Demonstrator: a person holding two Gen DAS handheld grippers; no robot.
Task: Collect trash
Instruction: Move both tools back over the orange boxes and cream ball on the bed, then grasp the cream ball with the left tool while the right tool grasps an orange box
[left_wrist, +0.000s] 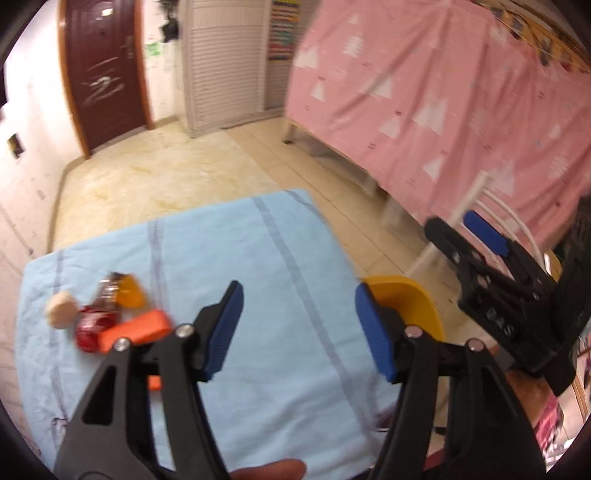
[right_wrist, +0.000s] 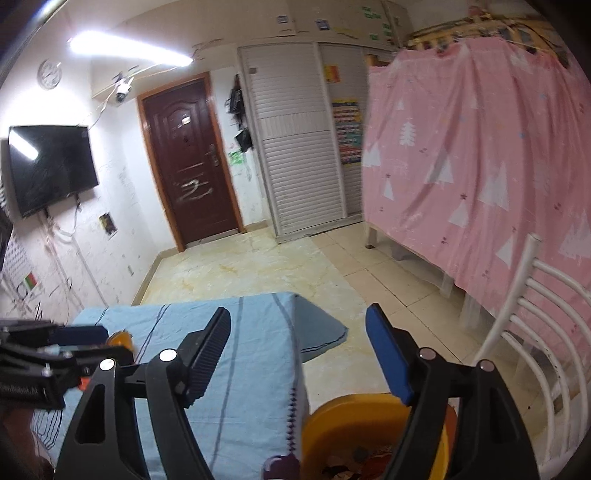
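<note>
Trash lies in a heap at the left of the light blue tablecloth (left_wrist: 266, 266): a red shiny wrapper (left_wrist: 92, 326), an orange wrapper (left_wrist: 135, 330), an orange-yellow packet (left_wrist: 129, 293) and a beige crumpled ball (left_wrist: 61, 308). My left gripper (left_wrist: 297, 332) is open and empty above the cloth, right of the heap. A yellow bin (right_wrist: 354, 424) stands off the table's right edge and holds some scraps; its rim shows in the left wrist view (left_wrist: 406, 299). My right gripper (right_wrist: 297, 354) is open and empty above the bin and table edge; it also shows in the left view (left_wrist: 461, 229).
A white slatted chair (right_wrist: 535, 321) stands right of the bin. A bed frame draped in a pink sheet (right_wrist: 480, 166) fills the right side. Tiled floor, a brown door (right_wrist: 188, 158), a louvred wardrobe (right_wrist: 299, 140) and a wall TV (right_wrist: 51, 166) lie beyond.
</note>
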